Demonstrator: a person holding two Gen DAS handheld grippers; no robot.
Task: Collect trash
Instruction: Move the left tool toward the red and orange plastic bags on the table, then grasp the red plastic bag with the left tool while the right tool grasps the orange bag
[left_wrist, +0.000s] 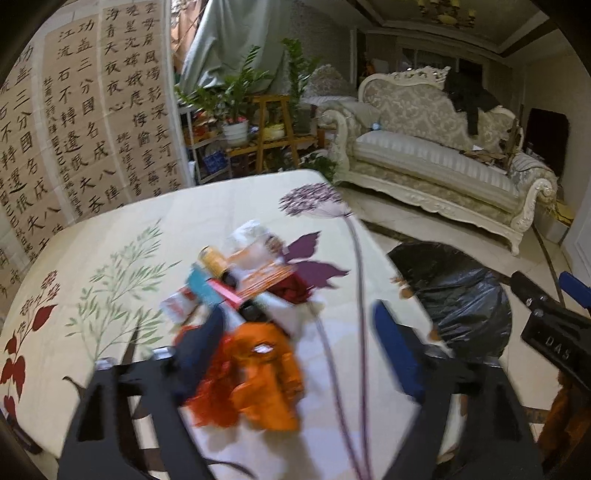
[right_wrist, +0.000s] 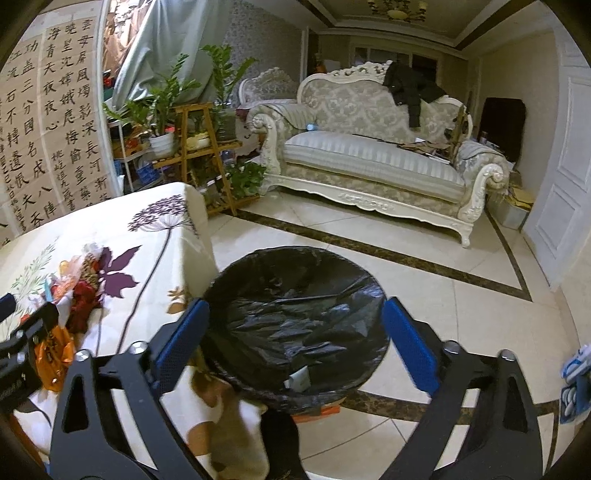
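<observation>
Trash pile on the flowered table, my left gripper (left_wrist: 299, 343) spread over an orange wrapper (left_wrist: 258, 376).

My jaws stand wide with nothing held; the wrapper lies low centre of the left view, the rest of the trash pile (left_wrist: 243, 280) just above it at centre. I would drop lower and pinch only the wrapper, clear of the tablecloth (left_wrist: 92, 295). My right gripper (right_wrist: 295, 339) hangs empty, jaws apart, over the black-lined bin (right_wrist: 295, 317) at centre of its view.
</observation>
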